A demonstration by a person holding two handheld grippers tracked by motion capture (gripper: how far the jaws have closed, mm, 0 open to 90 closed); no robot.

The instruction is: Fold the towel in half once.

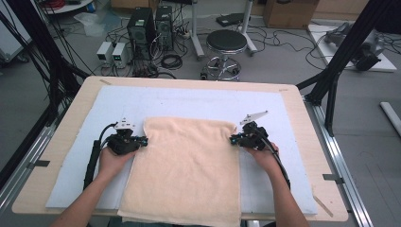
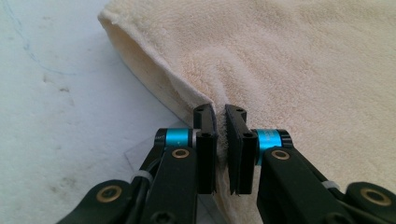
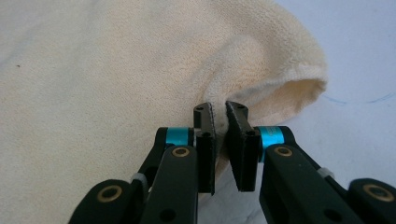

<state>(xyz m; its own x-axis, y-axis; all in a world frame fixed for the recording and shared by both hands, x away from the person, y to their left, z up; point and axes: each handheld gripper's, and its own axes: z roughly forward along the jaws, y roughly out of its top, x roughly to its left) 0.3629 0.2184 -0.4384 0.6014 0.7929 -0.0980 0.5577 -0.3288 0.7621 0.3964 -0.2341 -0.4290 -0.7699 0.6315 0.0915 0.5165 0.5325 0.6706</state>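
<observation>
Towel: peach terry cloth, lying flat on the pale blue mat that covers the worktop, its near end hanging over the worktop's front edge
Left gripper: at the towel's left edge, near the far corner; in the left gripper view the jaws are pinched onto a raised fold of that edge
Right gripper: at the towel's right edge, opposite the left one; in the right gripper view the jaws are clamped on the bunched edge, the hem curling open just beyond
Hands: the left hand and right hand come in from the near side, each wrapped round its gripper
Beyond the worktop: a round black stool on the floor, well apart from the towel
</observation>
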